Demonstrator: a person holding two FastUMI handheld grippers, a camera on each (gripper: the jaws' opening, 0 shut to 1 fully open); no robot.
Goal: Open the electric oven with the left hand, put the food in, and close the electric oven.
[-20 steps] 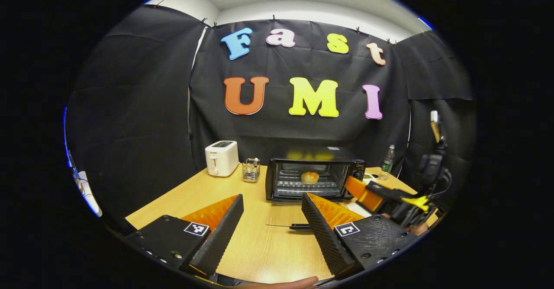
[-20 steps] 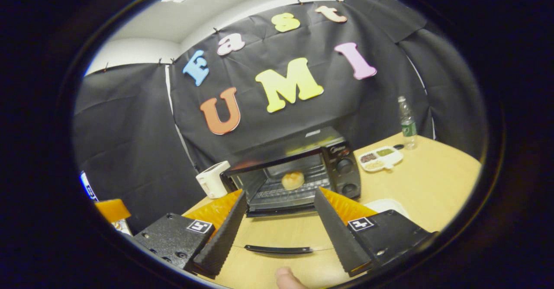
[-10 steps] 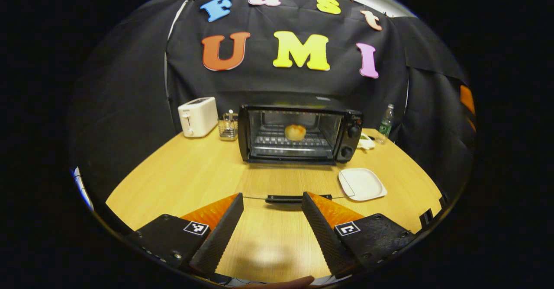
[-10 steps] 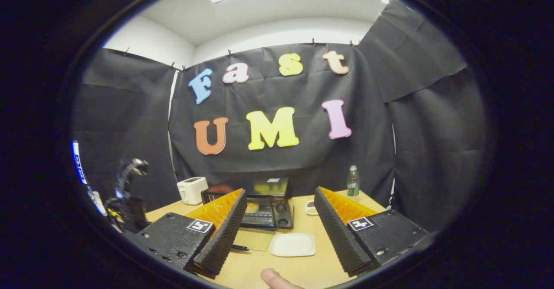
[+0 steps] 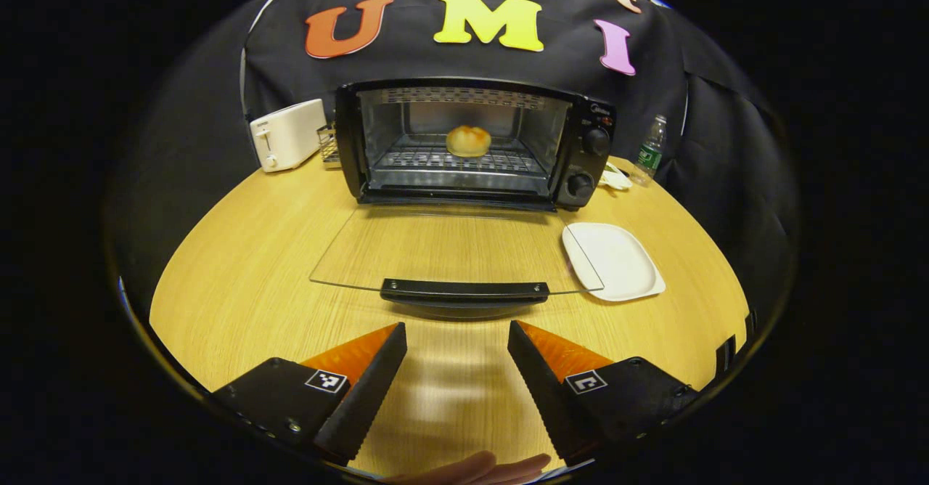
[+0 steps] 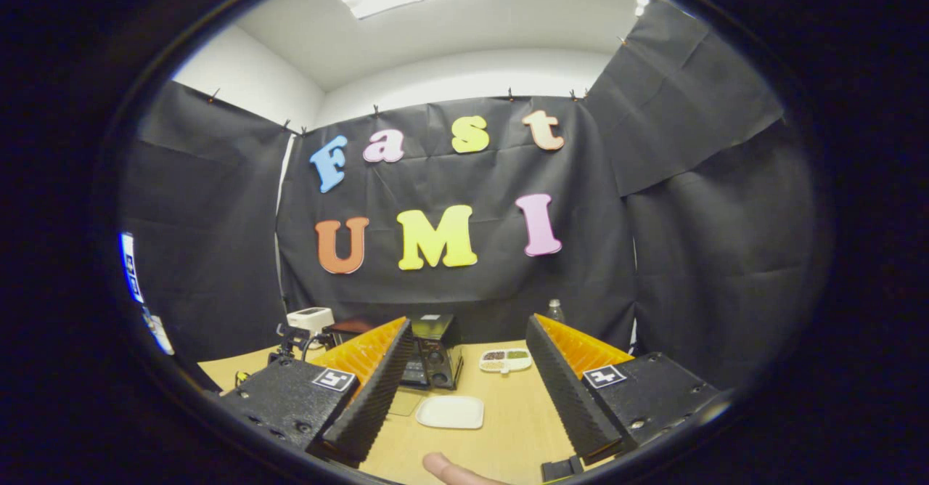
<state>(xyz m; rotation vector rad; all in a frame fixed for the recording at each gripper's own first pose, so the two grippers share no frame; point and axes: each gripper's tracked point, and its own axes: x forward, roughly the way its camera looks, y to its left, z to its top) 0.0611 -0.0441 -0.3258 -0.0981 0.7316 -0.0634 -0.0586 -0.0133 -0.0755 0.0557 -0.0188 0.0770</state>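
Note:
The black electric oven point(image 5: 591, 158) stands at the back of the wooden table with its glass door point(image 5: 450, 245) folded down flat. A round bread bun point(image 5: 468, 141) sits on the rack inside. My left gripper point(image 5: 456, 343) is open, low over the table just in front of the door's black handle point(image 5: 464, 291), touching nothing. In the right gripper view my right gripper point(image 6: 468, 340) is open and empty, held back and to the right, with the oven point(image 6: 435, 358) small and far off between its fingers.
An empty white plate point(image 5: 613, 260) lies right of the open door. A white toaster point(image 5: 288, 133) and a wire holder stand left of the oven. A water bottle point(image 5: 651, 147) and a small sectioned dish point(image 6: 506, 359) sit at the back right.
My left gripper has moved forward and down toward the open door's handle. My right gripper has pulled back from the oven and tilted up, leaving the bun on the rack.

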